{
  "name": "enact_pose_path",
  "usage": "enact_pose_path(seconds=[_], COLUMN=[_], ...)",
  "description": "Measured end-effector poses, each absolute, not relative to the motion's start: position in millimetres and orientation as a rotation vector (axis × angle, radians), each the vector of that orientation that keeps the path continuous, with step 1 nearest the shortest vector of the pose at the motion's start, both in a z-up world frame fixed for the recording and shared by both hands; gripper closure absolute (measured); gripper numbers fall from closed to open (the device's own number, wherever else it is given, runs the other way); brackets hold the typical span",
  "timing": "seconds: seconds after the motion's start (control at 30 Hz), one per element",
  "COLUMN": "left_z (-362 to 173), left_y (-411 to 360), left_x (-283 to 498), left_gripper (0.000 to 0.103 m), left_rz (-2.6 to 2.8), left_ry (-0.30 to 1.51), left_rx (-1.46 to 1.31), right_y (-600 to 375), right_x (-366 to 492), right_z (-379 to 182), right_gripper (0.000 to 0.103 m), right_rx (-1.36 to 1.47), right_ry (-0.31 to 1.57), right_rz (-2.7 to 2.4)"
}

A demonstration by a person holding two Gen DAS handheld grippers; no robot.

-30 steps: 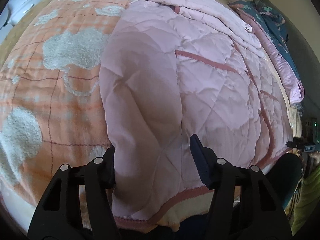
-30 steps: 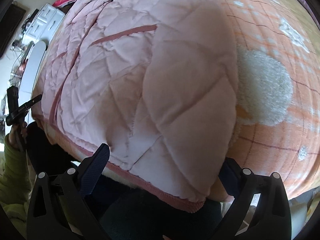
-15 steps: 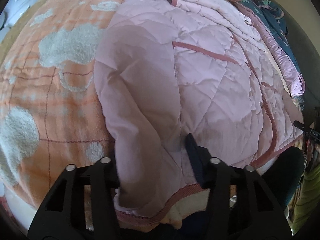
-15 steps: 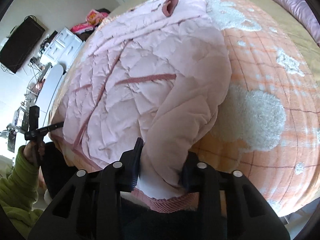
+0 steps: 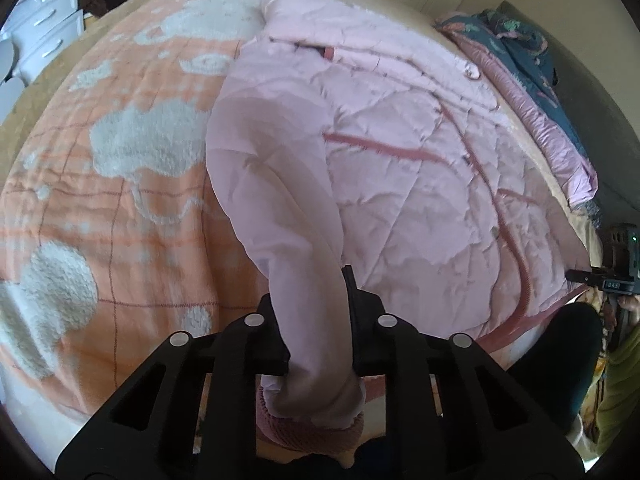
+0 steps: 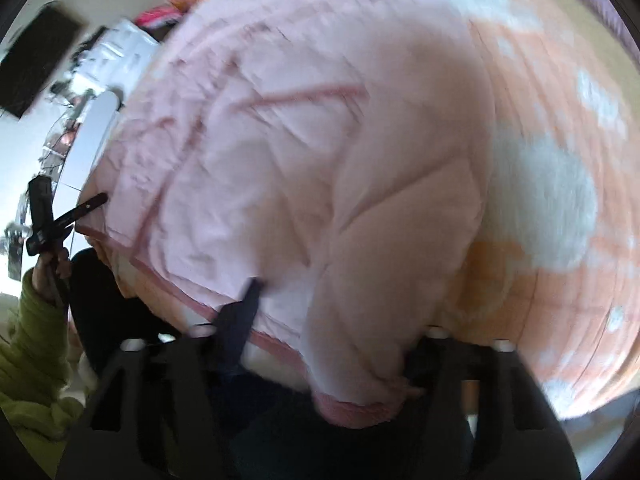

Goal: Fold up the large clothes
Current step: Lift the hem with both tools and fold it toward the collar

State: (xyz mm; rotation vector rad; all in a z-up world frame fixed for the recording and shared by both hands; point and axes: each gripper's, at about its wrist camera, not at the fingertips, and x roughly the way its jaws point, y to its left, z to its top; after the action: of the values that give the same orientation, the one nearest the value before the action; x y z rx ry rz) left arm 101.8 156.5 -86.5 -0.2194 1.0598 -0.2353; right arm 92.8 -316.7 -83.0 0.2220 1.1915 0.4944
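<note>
1. Left gripper (image 5: 316, 320): jaws have just been closing and are now clamped on the left sleeve (image 5: 280, 208) of the pink quilted jacket (image 5: 420, 168), just above its ribbed cuff (image 5: 308, 432). The cuff hangs bunched below the jaws.
2. Right gripper (image 6: 340, 328): jaws have just been closing with the right sleeve (image 6: 400, 240) between them. The view is blurred; the sleeve fills the gap and the fabric puckers at the jaws, so I read it as gripped near its cuff (image 6: 356, 408), though exact pad contact can't be confirmed.
3. Jacket location: spread flat, front up, on the orange blanket (image 5: 100, 200) with white fluffy patches that covers the bed; hem toward the person, collar at the far end. Both sleeves lie along the jacket's outer sides, lower ends pinched.
4. Nearby: dark floral bedding (image 5: 520, 48) piled along the bed's far edge in the left view; white drawers (image 5: 40, 20) in the corner. A green sleeve (image 6: 28, 340) of the person shows in the right view.
5. Progress, as a judgement: early. Jacket laid out and both sleeves grasped; body shows no fold at all.
6. Left to do: bring sleeves across the chest, fold sides in, then fold hem up toward the collar.
</note>
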Motion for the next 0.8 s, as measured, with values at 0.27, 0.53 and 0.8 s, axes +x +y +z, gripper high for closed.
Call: enact_pose_path(seconds=[0.27, 0.53, 0.8], left_z=[-58.8, -31.7, 2.2], left_y=[153.9, 159.3, 161.2], left_x=[107.0, 116.6, 130.3], left_gripper=[0.093, 0.093, 0.093], left_rz=[-0.249, -0.256, -0.263], left_ry=[0.987, 0.921, 0.846], left_rx=[-0.228, -0.253, -0.256], right_y=[-324.9, -330.0, -344.0], right_x=[86.6, 99.4, 114.3], right_z=[-27.3, 0.2, 19.5], right_gripper=[0.084, 0.085, 0.085], right_rx=[0.315, 0.379, 0.446], right_ry=[0.928, 0.830, 0.752], right_rz=[0.498, 0.481, 0.468])
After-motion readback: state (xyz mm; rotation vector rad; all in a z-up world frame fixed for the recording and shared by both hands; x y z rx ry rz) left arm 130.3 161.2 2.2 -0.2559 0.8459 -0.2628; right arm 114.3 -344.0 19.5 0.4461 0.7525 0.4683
